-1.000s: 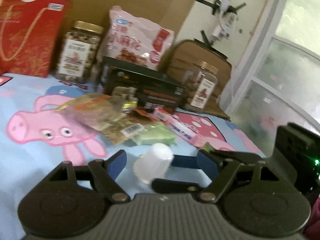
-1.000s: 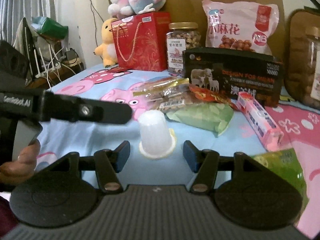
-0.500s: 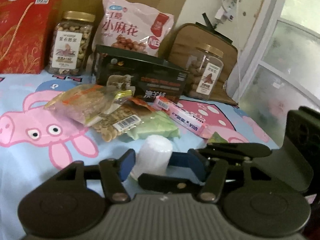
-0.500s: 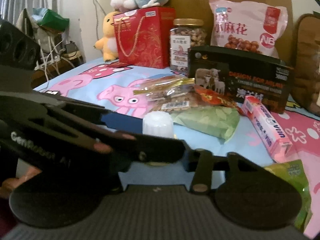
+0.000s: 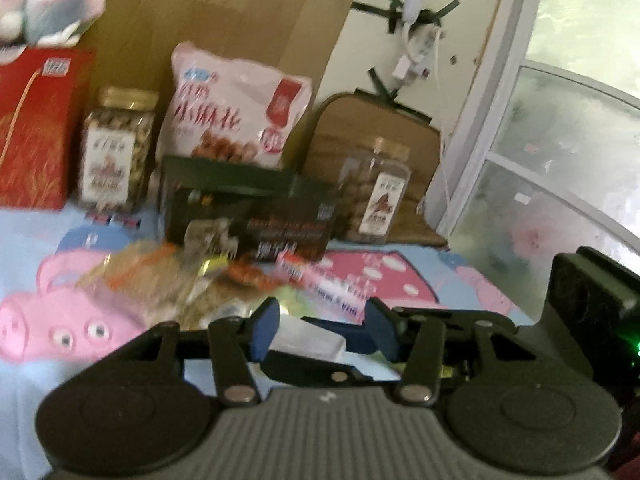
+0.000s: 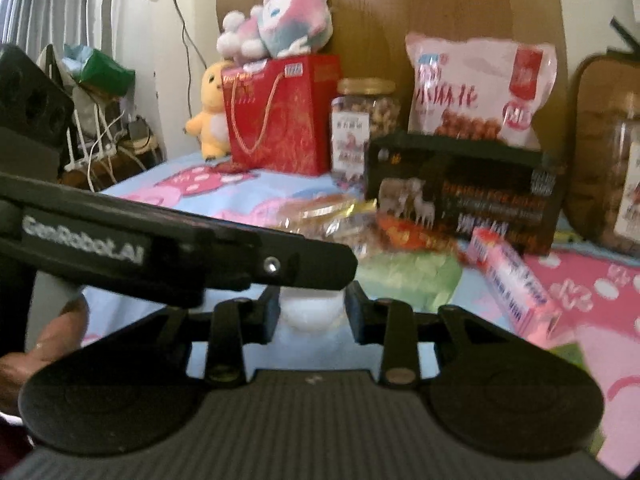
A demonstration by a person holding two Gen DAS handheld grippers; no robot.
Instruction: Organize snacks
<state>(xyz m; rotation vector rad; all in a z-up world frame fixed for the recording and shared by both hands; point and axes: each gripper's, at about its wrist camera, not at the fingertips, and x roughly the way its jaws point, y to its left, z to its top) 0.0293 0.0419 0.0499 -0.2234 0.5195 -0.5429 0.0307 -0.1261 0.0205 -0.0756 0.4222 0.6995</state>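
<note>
A small white jelly cup (image 6: 311, 310) sits between the fingers of my right gripper (image 6: 312, 308), which has closed in on its sides. In the left wrist view the cup (image 5: 308, 338) lies tilted between the fingers of my left gripper (image 5: 322, 330), which stays wider than the cup; the left pad touches it. The left gripper's arm crosses the right wrist view just above the cup. Loose snack packets (image 6: 344, 224), a green packet (image 6: 412, 276) and a pink box (image 6: 516, 284) lie behind on the pig-print sheet (image 6: 224, 196).
At the back stand a red gift bag (image 6: 280, 116), a nut jar (image 6: 364, 120), a pink snack bag (image 6: 480, 92), a black box (image 6: 464, 192) and a second jar (image 5: 376, 192). Plush toys sit on the bag. A window is at the right.
Both grippers have closed in around the white cup. The cup has gone from upright on the sheet to tilted between the fingers, and the views have risen a little.
</note>
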